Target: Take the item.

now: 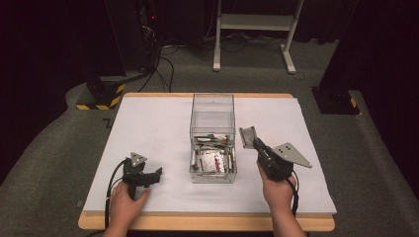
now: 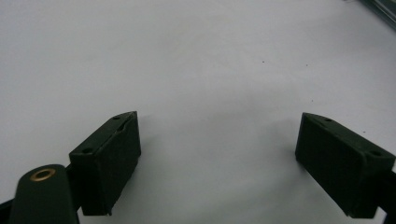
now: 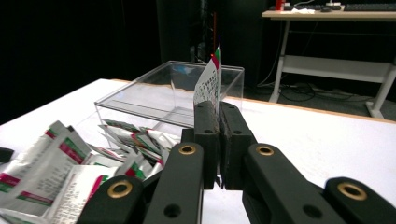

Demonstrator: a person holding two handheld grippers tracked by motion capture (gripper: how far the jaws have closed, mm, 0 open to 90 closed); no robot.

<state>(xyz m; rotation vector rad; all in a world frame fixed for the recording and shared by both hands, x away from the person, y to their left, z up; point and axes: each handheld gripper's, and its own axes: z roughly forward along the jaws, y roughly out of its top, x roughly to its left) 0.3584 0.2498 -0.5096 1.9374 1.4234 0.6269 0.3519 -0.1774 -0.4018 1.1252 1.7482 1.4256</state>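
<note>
While right gripper (image 3: 219, 140) pinches sachet (image 3: 208, 86), clear box (image 1: 212, 116) holds sachets (image 1: 212, 160).

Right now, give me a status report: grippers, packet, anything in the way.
Left gripper open, idle on table. Right gripper shut on packet, held upright right of bin. More packets in bin. Nothing between packet and bin.

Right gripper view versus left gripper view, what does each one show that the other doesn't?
The right gripper view has the right gripper with jaws shut on a sachet, loose sachets heaped in the clear box, and a desk behind. The left gripper view has the left gripper with jaws wide apart, nothing between them. Both share the white table surface.
</note>
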